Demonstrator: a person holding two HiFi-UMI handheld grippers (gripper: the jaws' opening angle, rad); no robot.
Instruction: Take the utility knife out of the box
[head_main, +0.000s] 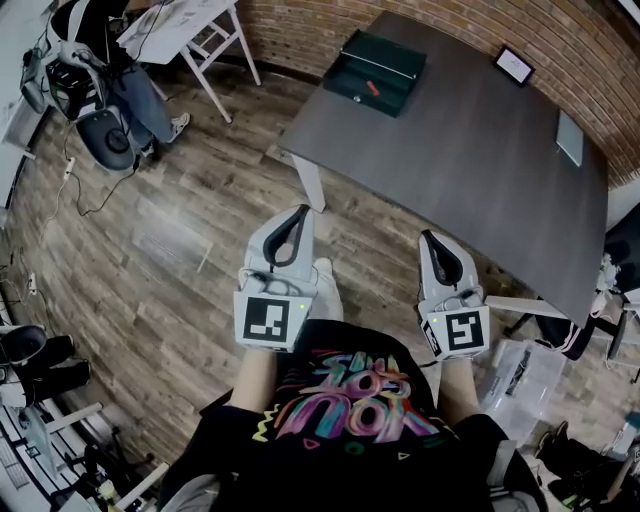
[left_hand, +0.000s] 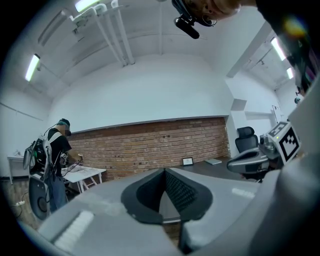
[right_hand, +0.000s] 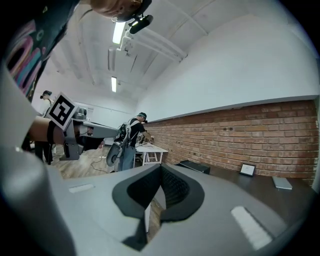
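- Left gripper (head_main: 301, 212): jaws pressed together, empty, short of the table (head_main: 470, 150).
- Right gripper (head_main: 428, 238): also closed and empty, beside the table's near edge.
- Box (head_main: 375, 70): on the table's far left corner; a small red utility knife (head_main: 372, 87) lies inside.

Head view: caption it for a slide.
Left gripper and right gripper, shut, empty, short of the table bearing the box.

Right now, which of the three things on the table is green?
The box at the left corner; the small frame is black-rimmed white, the flat pad grey.
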